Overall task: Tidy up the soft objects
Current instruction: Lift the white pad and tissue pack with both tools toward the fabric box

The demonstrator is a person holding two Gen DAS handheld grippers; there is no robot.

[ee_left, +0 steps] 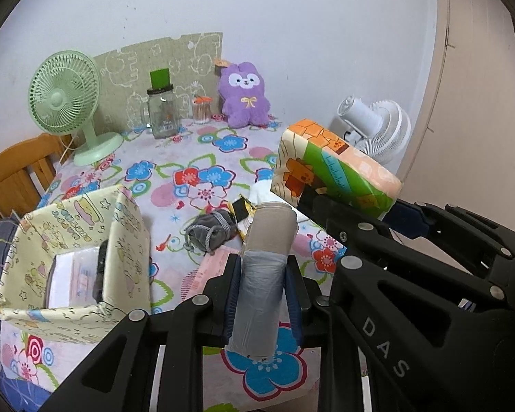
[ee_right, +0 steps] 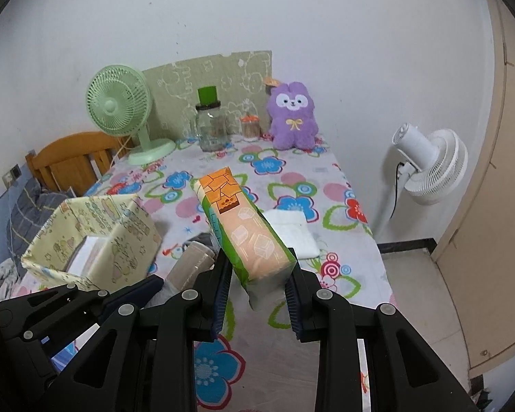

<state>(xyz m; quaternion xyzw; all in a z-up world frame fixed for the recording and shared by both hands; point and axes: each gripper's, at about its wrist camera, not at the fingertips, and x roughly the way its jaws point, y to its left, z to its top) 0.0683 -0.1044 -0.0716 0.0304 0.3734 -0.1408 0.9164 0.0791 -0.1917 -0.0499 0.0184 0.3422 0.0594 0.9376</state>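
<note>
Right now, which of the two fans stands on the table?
The green fan, at the table's back left corner beside the glass jar. The white fan stands on the floor, right of the table.

Two downward wrist views, shared table [ee_left: 202,158]

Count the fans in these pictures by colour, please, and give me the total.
Green fans: 1, the desk fan on the table.
White fans: 1, the standing fan on the floor beside the table.
Total: 2
</note>
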